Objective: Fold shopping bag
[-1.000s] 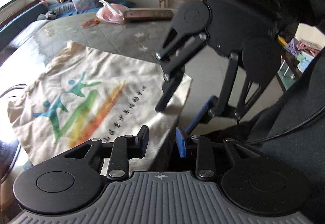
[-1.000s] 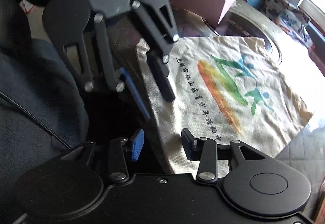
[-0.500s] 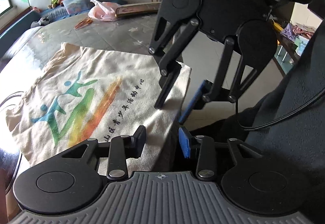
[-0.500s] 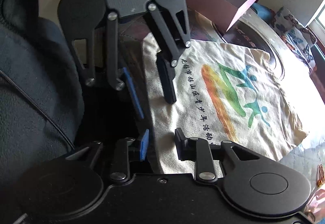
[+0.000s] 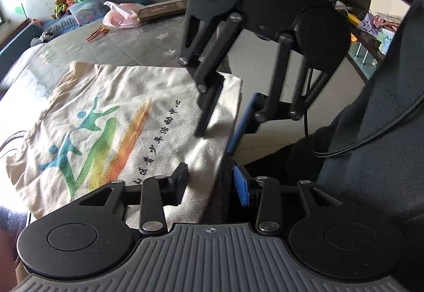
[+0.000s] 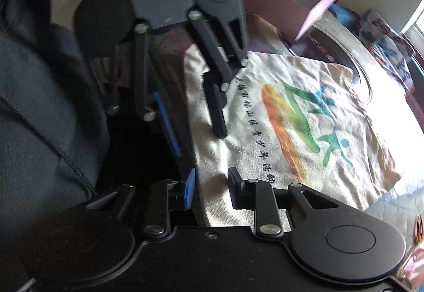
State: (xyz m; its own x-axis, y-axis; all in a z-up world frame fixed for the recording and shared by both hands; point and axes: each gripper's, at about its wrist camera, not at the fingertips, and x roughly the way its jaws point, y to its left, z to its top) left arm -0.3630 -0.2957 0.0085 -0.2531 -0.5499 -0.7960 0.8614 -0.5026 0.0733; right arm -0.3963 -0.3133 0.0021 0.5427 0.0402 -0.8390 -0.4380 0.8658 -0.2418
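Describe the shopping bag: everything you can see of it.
The shopping bag is cream woven cloth, canvas by its look, lying flat and unfolded, slightly creased, on the table. Its face shows teal and green figures, a rainbow streak and a line of dark characters. Its near edge lies between the fingers of the open left gripper and the open right gripper.

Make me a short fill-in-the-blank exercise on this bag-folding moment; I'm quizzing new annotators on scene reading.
1. The shopping bag lies ____ on the table, not yet folded.
2. Both the left gripper and the right gripper have their jaws ____.
3. Each gripper straddles the bag's near ____.
4. Beyond the bag, a pink ____ bag sits at the table's far side.

Missing words: flat; open; edge; plastic
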